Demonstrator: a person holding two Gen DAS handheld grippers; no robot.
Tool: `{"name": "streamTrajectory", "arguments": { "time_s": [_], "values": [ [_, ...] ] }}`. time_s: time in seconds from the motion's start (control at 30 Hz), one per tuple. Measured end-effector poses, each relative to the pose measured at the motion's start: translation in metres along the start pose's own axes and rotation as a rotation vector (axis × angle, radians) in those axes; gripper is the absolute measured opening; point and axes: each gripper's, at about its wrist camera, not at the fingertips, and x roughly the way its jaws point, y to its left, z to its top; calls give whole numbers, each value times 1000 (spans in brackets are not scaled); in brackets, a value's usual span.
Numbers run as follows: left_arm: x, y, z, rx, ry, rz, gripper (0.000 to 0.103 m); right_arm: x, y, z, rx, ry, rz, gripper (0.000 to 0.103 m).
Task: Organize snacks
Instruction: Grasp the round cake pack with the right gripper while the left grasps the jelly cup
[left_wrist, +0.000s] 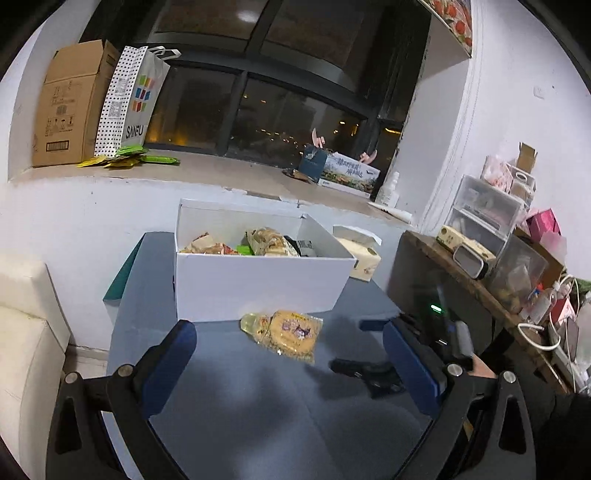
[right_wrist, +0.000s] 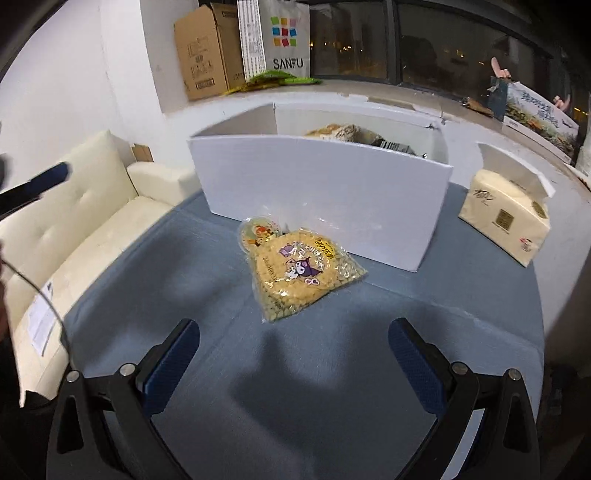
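Note:
A yellow snack bag (right_wrist: 299, 273) with a purple cartoon figure lies on the blue-grey table (right_wrist: 332, 369), just in front of an open white box (right_wrist: 321, 188). The same bag (left_wrist: 286, 332) and box (left_wrist: 258, 284) show in the left wrist view; several snack packs (left_wrist: 269, 242) lie inside the box. My left gripper (left_wrist: 290, 369) is open and empty, short of the bag. My right gripper (right_wrist: 293, 365) is open and empty, just short of the bag. The right gripper's fingers (left_wrist: 373, 369) show at the right of the left wrist view.
A tissue pack (right_wrist: 506, 229) stands right of the box. A cream sofa (right_wrist: 92, 221) is left of the table. A cardboard box (left_wrist: 70, 107), a SANFU bag (left_wrist: 129, 103) and green packets (left_wrist: 129, 157) sit on the window sill. Cluttered shelves (left_wrist: 498, 258) stand at the right.

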Motion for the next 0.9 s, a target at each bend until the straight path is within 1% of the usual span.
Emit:
{"name": "streamTrajectory", "arguments": {
  "time_s": [0.23, 0.37, 0.5, 0.57, 0.6, 0.63, 0.67, 0.7, 0.8, 0.87, 0.9],
  "values": [
    [1, 4, -16, -15, 40, 16, 103, 56, -2, 23, -25, 81, -2, 103],
    [2, 7, -23, -18, 63, 27, 103, 83, -3, 35, -33, 110, -8, 103],
    [1, 8, -27, -13, 66, 34, 103, 102, -4, 40, -29, 140, -6, 103],
    [0, 8, -27, -13, 66, 34, 103, 103, -4, 39, -28, 134, -27, 102],
    [1, 9, -27, -14, 68, 34, 103, 102, -4, 38, -31, 126, -42, 99],
    [1, 8, -28, -14, 69, 35, 103, 100, -3, 38, -37, 114, -53, 88],
    [2, 8, -27, -13, 71, 35, 103, 96, -3, 37, -44, 105, -67, 80],
    [3, 8, -27, -11, 73, 35, 103, 91, -4, 37, -40, 97, -61, 74],
    [7, 4, -27, 10, 79, 38, 103, 66, -7, 32, -8, 52, -31, 53],
    [14, 1, -26, 28, 92, 36, 103, 45, -8, 30, -2, 9, -39, 30],
    [21, -1, -25, 41, 104, 36, 103, 31, -10, 28, 13, -23, -37, 26]
  ]
}}
